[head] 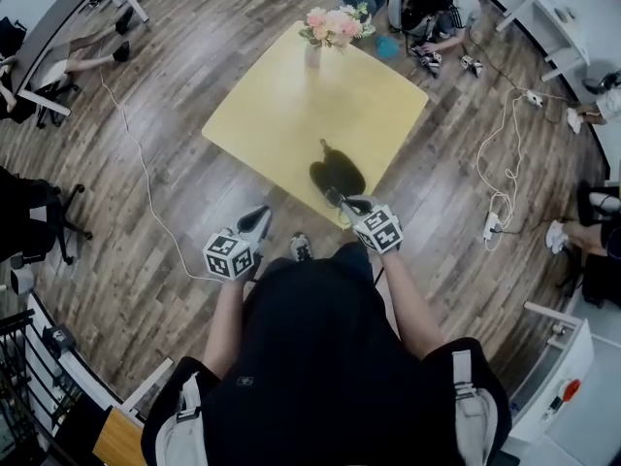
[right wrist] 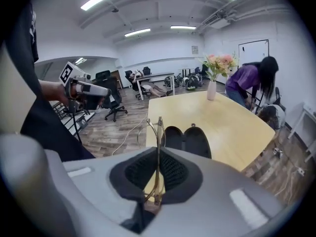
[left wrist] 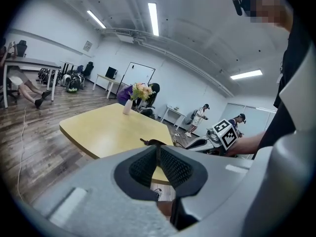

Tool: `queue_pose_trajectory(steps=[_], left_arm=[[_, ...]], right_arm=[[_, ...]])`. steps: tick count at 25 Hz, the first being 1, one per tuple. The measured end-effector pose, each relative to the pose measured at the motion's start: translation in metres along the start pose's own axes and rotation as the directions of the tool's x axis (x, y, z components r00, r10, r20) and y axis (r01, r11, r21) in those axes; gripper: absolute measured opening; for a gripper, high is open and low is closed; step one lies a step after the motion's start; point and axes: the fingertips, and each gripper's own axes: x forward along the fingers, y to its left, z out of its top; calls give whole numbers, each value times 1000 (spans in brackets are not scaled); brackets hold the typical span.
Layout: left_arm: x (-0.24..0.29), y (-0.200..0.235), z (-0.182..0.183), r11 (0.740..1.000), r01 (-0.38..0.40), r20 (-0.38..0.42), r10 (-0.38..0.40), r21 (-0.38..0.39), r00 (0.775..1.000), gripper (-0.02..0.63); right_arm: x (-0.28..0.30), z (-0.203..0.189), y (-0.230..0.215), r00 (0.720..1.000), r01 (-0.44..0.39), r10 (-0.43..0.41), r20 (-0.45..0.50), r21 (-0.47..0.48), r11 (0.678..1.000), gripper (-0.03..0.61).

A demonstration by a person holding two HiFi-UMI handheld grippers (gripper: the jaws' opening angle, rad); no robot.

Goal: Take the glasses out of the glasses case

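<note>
The black glasses case [head: 338, 175] lies open on the yellow table [head: 281, 115] near its front corner; it also shows as two dark halves of the case [right wrist: 187, 140] in the right gripper view. My right gripper [head: 349, 205] hovers just in front of the case, shut on thin gold-framed glasses [right wrist: 158, 132] that stand up between its pads. My left gripper [head: 256, 223] hangs off the table's front-left edge, apart from the case, and its jaws [left wrist: 159, 152] are shut with nothing between them.
A vase of pink flowers [head: 330, 29] stands at the table's far corner. White cables [head: 500, 163] run over the wooden floor on the right. People sit and stand beyond the table, with office chairs [head: 39, 212] and desks at the left.
</note>
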Motion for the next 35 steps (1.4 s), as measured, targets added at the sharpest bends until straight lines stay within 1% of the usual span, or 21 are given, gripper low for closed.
queue_pose_trajectory(steps=[3,5,10,17,28,35], left_arm=[[4,-8,-4,1000,24,-13,-23,9,1000,32],[8,-12,-2,999,36,-15,-36,21,999,32],[11,-21,4,998,53,-5,-53,35,999,32],[9,-22,1,998,54,-12,-53,38,999,32],[11,-19,0,998,57,-7,-57,25,998,32],[13,-22,0,997,72,-8,-72,35,997,32]], right_arm=[[-12,-4,12,998,-26,26,56,11,1000,18],[-20,-5,14,996,-26,24,84,20,999,18],[-34,-7,13,993,-11,8,117,28,1000,18],[-43,8,5,987,13,-17,162,25,1000,18],[-42,9,6,988,15,-17,156,17,1000,18],[-46,11,7,986,28,-31,166,18,999,18]])
